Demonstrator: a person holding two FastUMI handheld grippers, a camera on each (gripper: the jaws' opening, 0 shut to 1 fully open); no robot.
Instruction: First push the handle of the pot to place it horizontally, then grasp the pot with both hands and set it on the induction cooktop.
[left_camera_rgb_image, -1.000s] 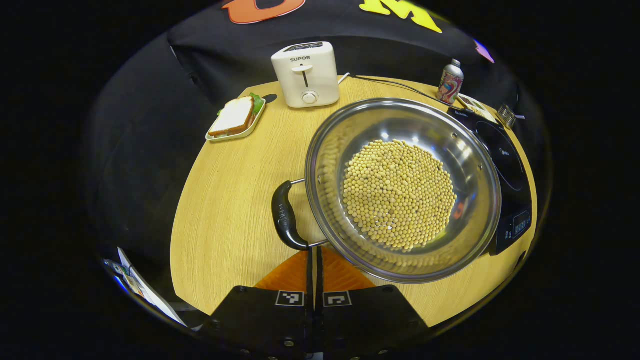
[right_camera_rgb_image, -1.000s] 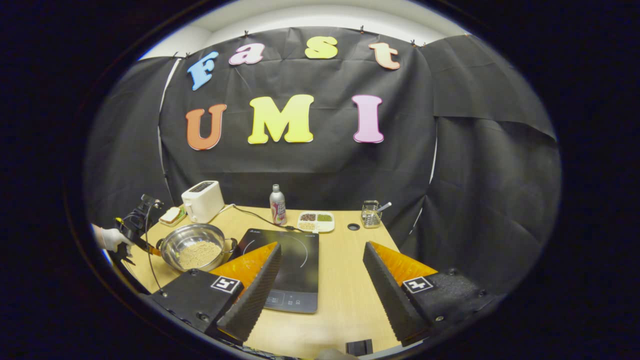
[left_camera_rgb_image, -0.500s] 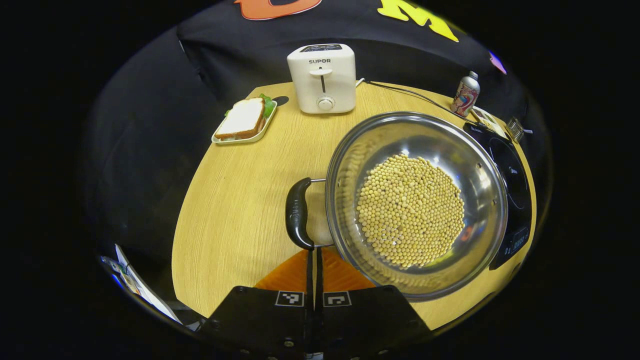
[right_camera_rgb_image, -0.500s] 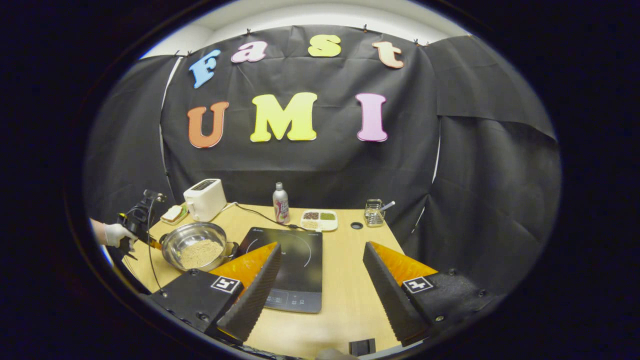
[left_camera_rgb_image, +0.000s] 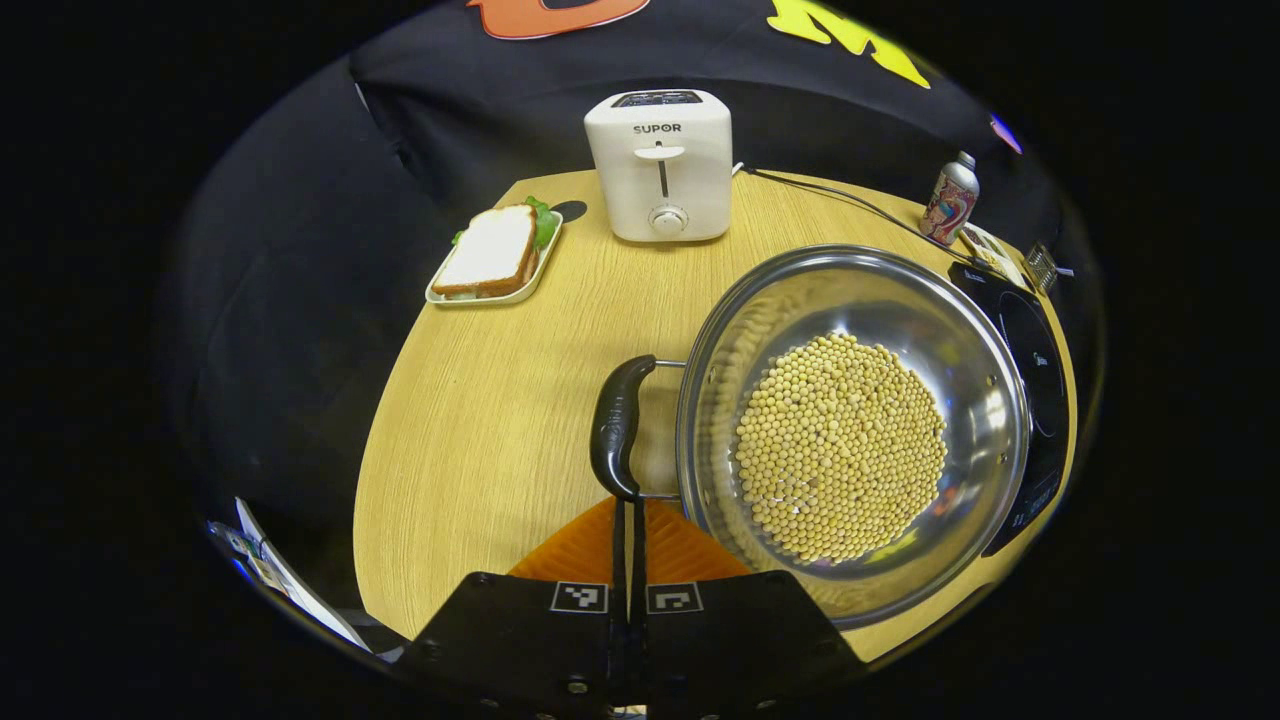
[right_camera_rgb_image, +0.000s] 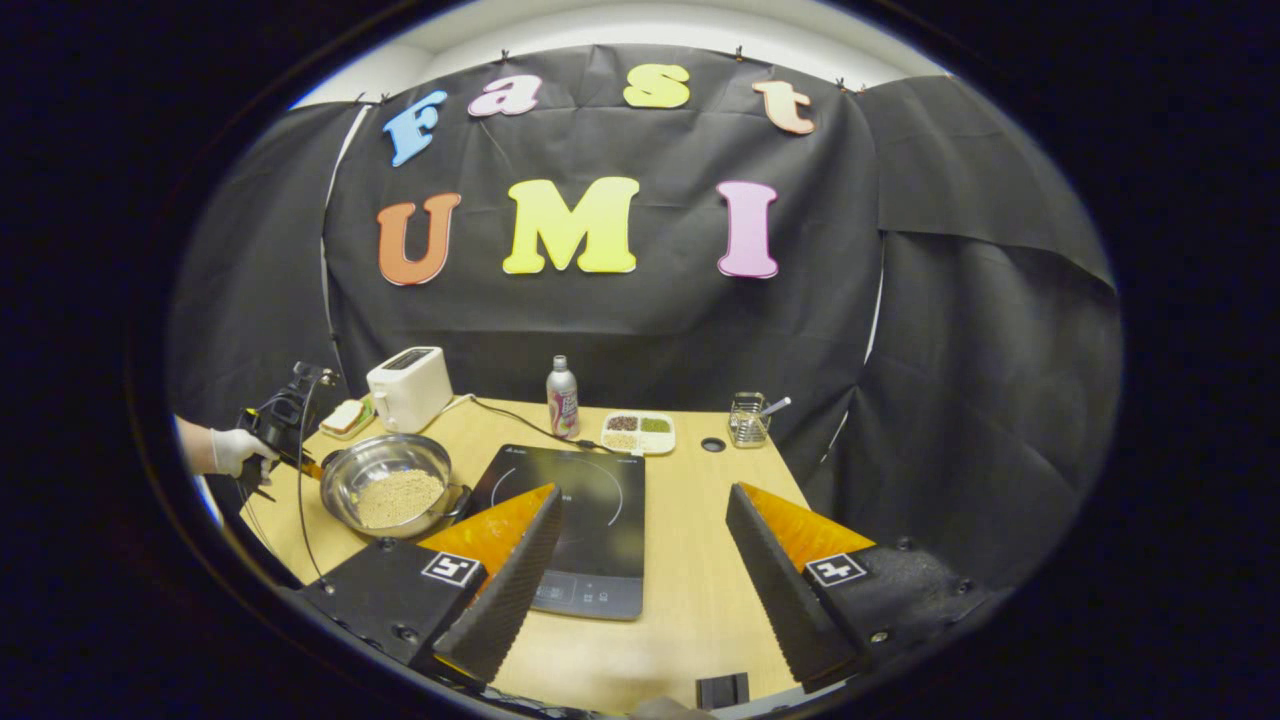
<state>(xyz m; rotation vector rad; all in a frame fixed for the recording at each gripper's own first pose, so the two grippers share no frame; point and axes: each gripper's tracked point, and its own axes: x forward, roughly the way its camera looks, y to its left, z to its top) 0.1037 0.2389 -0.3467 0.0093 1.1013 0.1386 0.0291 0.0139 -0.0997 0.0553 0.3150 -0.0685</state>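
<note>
A steel pot (left_camera_rgb_image: 745, 310) holding yellow beans stands on the wooden table, just left of the black induction cooktop (left_camera_rgb_image: 1030, 350). Its black side handle (left_camera_rgb_image: 615, 425) faces me in the left gripper view. My left gripper (left_camera_rgb_image: 628, 505) is shut with nothing between its fingers, and its tips touch the near end of that handle. In the right gripper view the pot (right_camera_rgb_image: 345, 475) sits at the left, with a gloved hand (right_camera_rgb_image: 235, 450) holding the left gripper (right_camera_rgb_image: 285, 430) beside it. My right gripper (right_camera_rgb_image: 645, 495) hangs open above the front of the cooktop (right_camera_rgb_image: 590, 470), apart from the pot.
A white toaster (left_camera_rgb_image: 662, 165) and a sandwich on a small tray (left_camera_rgb_image: 492, 255) stand at the back left. A drink can (left_camera_rgb_image: 950, 200), a divided dish (right_camera_rgb_image: 637, 432) and a wire basket (right_camera_rgb_image: 745, 420) line the back edge. A cable (right_camera_rgb_image: 500, 418) runs from the toaster.
In the left gripper view the pot has turned and slid to the right, and its handle now stands straighter ahead of the shut fingertips. The right gripper has stayed open and barely shifted.
</note>
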